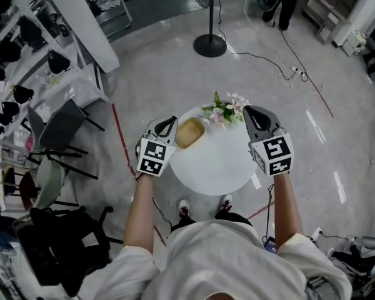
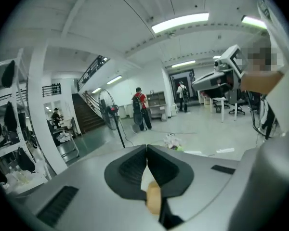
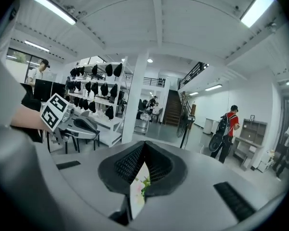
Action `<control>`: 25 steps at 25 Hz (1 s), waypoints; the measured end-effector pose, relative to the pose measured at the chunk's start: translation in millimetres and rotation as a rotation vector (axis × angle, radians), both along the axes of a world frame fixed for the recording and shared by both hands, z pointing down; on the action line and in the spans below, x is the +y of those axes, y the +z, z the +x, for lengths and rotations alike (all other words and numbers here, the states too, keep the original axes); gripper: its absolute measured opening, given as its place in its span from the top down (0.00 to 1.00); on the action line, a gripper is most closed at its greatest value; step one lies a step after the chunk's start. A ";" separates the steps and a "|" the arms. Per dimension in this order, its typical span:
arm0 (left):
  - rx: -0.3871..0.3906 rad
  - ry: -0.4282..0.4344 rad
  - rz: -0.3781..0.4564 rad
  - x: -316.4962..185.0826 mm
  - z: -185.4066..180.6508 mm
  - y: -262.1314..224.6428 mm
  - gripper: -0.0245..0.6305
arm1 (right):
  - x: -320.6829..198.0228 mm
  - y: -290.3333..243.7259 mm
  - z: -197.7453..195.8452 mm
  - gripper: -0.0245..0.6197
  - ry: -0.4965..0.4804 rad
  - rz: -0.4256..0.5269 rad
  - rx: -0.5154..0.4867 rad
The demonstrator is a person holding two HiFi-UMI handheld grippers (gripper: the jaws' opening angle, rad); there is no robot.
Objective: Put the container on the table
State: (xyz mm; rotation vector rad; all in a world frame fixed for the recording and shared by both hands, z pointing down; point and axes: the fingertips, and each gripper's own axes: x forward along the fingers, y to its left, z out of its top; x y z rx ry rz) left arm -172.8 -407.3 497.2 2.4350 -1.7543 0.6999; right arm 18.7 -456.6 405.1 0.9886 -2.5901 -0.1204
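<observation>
The matte tan container [image 1: 190, 132], shallow with rounded corners, already sits on the smooth round white desk [image 1: 219, 167] toward its far left edge, near a soft pink-and-green flower sprig [image 1: 227, 109], so I judge the placing step done. The left gripper [image 1: 170, 121] and right gripper [image 1: 250, 111] hang above the desk, each with its 2 ribbed dark fingers pressed together on nothing. The next move likely calls only for drawing both hands clear without brushing the container or flowers.

Round table [image 1: 219, 161] (white) bears container [image 1: 190, 132], flowers [image 1: 227, 110].
</observation>
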 end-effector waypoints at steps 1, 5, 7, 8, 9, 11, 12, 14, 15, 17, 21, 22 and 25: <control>0.013 -0.010 0.035 2.2 -5.8 -18.6 0.93 | 2.3 -11.6 -3.5 0.94 -0.005 0.019 -0.012; 0.033 -0.043 0.164 12.8 -24.5 -83.2 0.93 | 11.3 -50.0 -14.6 0.94 -0.022 0.091 -0.025; 0.027 -0.050 0.216 20.0 -28.8 -110.5 0.93 | 16.2 -65.1 -17.9 0.94 -0.029 0.121 -0.026; 0.028 -0.053 0.241 23.3 -30.6 -123.4 0.93 | 18.8 -72.0 -19.6 0.94 -0.033 0.136 -0.027; 0.036 -0.055 0.265 26.1 -32.0 -136.3 0.93 | 21.3 -79.1 -21.4 0.94 -0.039 0.151 -0.029; 0.071 -0.052 0.316 31.3 -33.4 -163.0 0.93 | 26.4 -94.0 -26.1 0.94 -0.054 0.181 -0.033; 0.088 -0.047 0.341 34.3 -33.5 -175.8 0.93 | 29.4 -101.3 -28.9 0.94 -0.063 0.196 -0.034; 0.090 -0.038 0.384 40.7 -33.5 -196.9 0.93 | 35.0 -114.8 -34.7 0.94 -0.076 0.222 -0.033; 0.079 -0.036 0.402 43.8 -33.4 -204.6 0.93 | 37.2 -120.6 -37.1 0.94 -0.078 0.233 -0.033; 0.051 -0.034 0.423 49.4 -32.4 -213.9 0.93 | 40.3 -129.0 -40.0 0.94 -0.075 0.249 -0.034; -0.012 -0.036 0.423 56.6 -27.7 -219.6 0.93 | 42.1 -135.0 -42.6 0.94 -0.067 0.265 -0.024; -0.020 -0.032 0.422 57.4 -25.9 -220.5 0.93 | 42.1 -136.0 -43.0 0.94 -0.067 0.267 -0.024; -0.026 -0.024 0.418 58.0 -22.1 -219.4 0.93 | 42.3 -135.5 -44.4 0.94 -0.073 0.264 -0.017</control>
